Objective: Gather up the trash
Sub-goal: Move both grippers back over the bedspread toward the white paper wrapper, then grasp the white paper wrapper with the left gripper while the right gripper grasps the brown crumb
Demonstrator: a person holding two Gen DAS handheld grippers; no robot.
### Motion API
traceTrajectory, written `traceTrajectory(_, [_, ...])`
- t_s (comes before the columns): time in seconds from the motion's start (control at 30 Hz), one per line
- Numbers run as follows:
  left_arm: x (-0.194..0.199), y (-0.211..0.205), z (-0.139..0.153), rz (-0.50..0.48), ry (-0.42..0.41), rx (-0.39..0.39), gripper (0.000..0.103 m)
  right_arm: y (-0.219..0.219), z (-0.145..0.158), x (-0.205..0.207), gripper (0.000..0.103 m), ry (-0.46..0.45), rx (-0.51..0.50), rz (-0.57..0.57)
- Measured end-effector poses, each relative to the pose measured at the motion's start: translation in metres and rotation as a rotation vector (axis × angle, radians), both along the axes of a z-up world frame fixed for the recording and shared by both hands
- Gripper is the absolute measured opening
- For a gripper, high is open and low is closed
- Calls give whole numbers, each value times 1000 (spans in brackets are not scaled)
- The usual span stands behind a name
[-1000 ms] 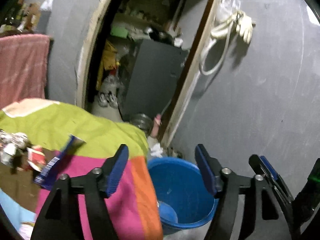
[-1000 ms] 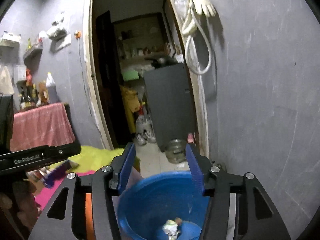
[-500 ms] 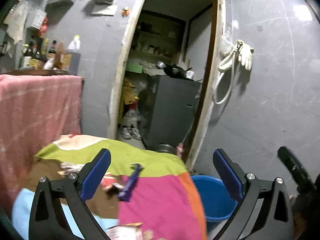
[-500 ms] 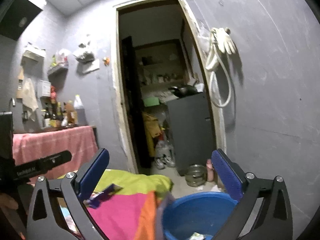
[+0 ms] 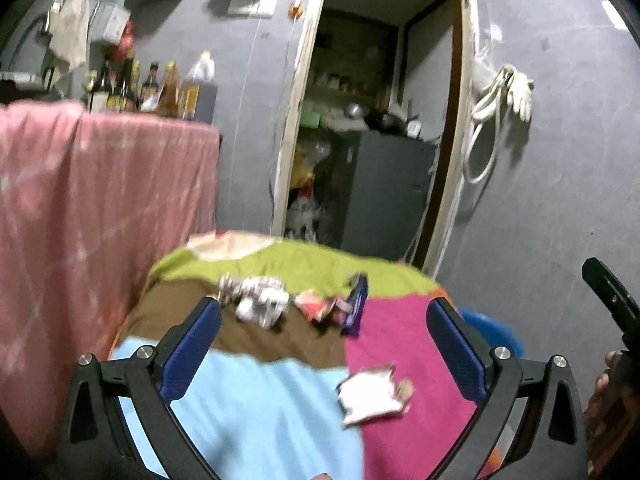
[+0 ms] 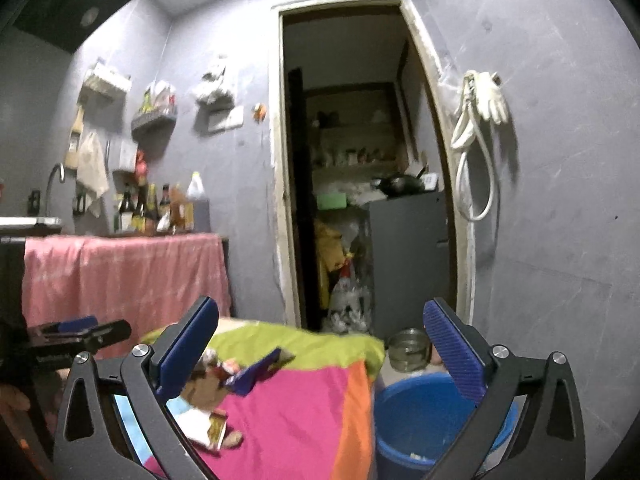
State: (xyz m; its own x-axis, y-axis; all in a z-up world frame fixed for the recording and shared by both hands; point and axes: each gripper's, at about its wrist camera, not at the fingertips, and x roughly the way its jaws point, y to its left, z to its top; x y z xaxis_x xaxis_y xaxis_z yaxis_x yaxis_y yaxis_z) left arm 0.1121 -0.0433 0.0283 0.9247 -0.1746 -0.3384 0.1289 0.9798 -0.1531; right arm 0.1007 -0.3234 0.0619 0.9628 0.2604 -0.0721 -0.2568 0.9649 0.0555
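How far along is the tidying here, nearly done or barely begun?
Partly done, it seems. A scrap already lies at the bottom of the blue bucket. Nothing is in hand: the left claw and right claw are both open and hold nothing. Left on the colourful cloth: the white wrapper, crumpled papers and a blue wrapper.

Our left wrist view looks down over the patchwork cloth [image 5: 400,344] toward the far doorway [image 5: 372,128]; our right view faces it higher, sharing cloth, doorway and blue bucket [image 6: 424,420].

Left claw [image 5: 323,336] spread wide, empty; right claw [image 6: 320,340] likewise.
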Motion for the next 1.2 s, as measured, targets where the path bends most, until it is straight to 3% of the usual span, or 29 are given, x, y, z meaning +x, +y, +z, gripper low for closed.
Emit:
traceTrajectory(0.5, [35, 10, -50, -77, 271, -73, 99, 41, -63, 30, 99, 248, -107, 85])
traceTrajectory(0.57, [41, 10, -55, -105, 303, -89, 93, 42, -68, 34, 95, 273, -112, 90])
traceTrajectory(0.63, [45, 7, -58, -134, 334, -92, 75, 42, -73, 38, 90, 296, -110, 95])
traceTrajectory(0.7, [49, 4, -63, -170, 371, -101, 68, 41, -77, 41, 87, 315, -110, 95])
traceTrajectory(0.83, [54, -3, -69, -217, 418, -119, 58, 40, -81, 45, 86, 339, -110, 96])
traceTrajectory(1.03, [59, -7, -74, -240, 474, -143, 55, 37, -85, 48, 84, 361, -111, 97])
traceTrajectory(1.2, [53, -10, -70, -243, 475, -128, 38, 37, -91, 53, 84, 397, -109, 112])
